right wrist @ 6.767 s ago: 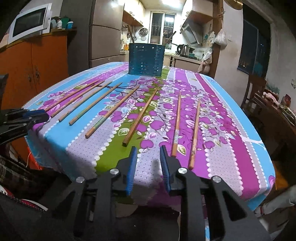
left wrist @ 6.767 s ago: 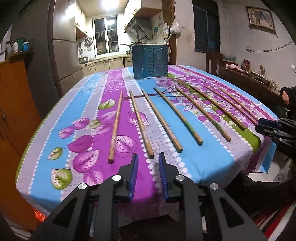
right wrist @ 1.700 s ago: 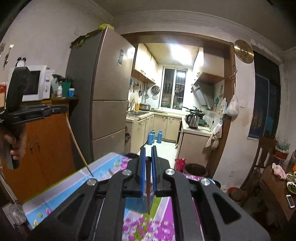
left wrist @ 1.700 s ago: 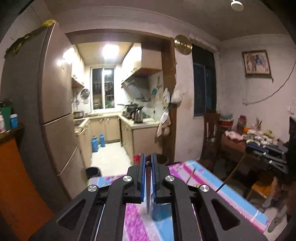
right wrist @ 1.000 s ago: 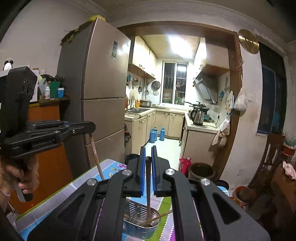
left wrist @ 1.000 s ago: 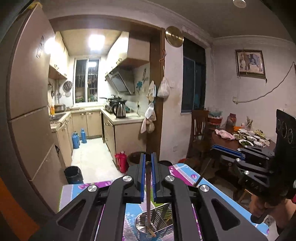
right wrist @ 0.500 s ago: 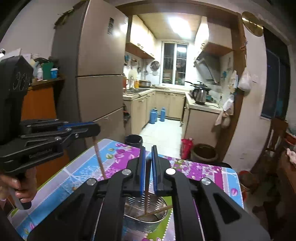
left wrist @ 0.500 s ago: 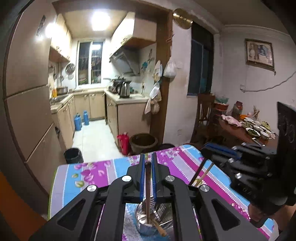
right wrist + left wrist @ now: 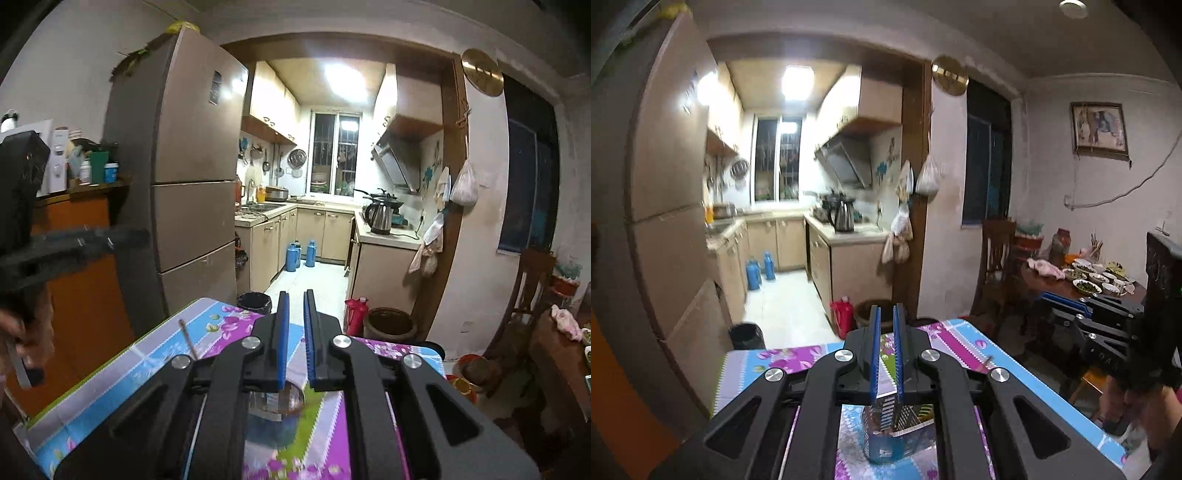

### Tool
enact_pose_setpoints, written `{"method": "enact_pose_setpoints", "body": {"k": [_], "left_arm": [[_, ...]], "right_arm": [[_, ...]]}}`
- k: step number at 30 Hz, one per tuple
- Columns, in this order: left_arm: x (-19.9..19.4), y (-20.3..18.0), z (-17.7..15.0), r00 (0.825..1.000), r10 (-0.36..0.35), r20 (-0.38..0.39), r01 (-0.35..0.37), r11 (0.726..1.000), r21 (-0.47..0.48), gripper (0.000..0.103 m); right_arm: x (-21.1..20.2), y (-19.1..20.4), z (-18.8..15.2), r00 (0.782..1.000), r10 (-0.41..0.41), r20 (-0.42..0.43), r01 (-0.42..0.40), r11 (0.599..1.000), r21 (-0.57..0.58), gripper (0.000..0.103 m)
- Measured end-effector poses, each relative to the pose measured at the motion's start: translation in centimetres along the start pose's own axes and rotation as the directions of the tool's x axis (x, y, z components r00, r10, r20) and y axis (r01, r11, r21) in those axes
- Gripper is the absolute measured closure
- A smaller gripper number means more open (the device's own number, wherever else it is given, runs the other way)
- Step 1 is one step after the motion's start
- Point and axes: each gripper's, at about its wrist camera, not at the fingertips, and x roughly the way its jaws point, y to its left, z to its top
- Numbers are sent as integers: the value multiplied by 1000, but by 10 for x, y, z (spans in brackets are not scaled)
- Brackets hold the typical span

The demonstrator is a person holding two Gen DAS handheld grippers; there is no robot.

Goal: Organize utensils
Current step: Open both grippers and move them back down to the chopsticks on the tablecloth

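- Left gripper (image 9: 885, 354): fingers stand a narrow gap apart with nothing between them; tablecloth and holder show through the slot
- Right gripper (image 9: 293, 338): same state, a slim empty gap, no chopstick clamped
- Utensil holder (image 9: 892, 437): blue perforated body with a metal rim, standing on the table (image 9: 1015, 373) near its far edge, directly under both grippers; the right wrist view looks down into its mouth (image 9: 275, 400), where contents are blurred and cannot be counted
- One chopstick tip (image 9: 186, 341) pokes up at the left of the right wrist view, toward the table's left edge; its lower part is hidden by the gripper body, so I cannot tell whether it stands in the holder
- The other gripper shows at the side of each view: right one at the right edge (image 9: 1108, 332), left one at the left edge (image 9: 66, 243), both well apart from the holder
- Judgement: step in hand is the release over the holder; both claws look emptied, so the drop appears done
- To finish well: lift each gripper straight up, clear of the rim, before swinging back toward the near edge of the table; a sideways pull risks knocking the light holder over
- Keep the two grippers apart on withdrawal; they crowd the same spot
- Next pick: open wider before descending on a chopstick
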Motion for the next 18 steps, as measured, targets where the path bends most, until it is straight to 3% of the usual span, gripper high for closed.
{"method": "enact_pose_setpoints", "body": {"k": [2,4,6,10,14,18], "left_arm": [[-46,-10,-13,999,22,39,-23,999,32,71],[-82,-19,-29,998,32,56,-36,997,65,61],[-113,-29,-51,998,39,40,-43,994,103,60],[-156,-45,-103,998,53,-42,-46,988,146,59],[-180,-52,-157,990,46,-136,-29,992,120,56],[-194,-63,-215,971,108,-213,-79,987,141,55]], "right_arm": [[-35,2,-15,1000,-4,18,5,999,-45,97],[-77,2,-38,1000,-5,25,7,997,-76,96],[-106,3,-57,999,-23,26,25,995,-94,96],[-161,5,-105,999,-41,8,41,995,-89,74],[-193,14,-157,994,-86,-67,81,994,-77,73],[-212,24,-203,983,-132,-129,126,991,-52,73]]}}
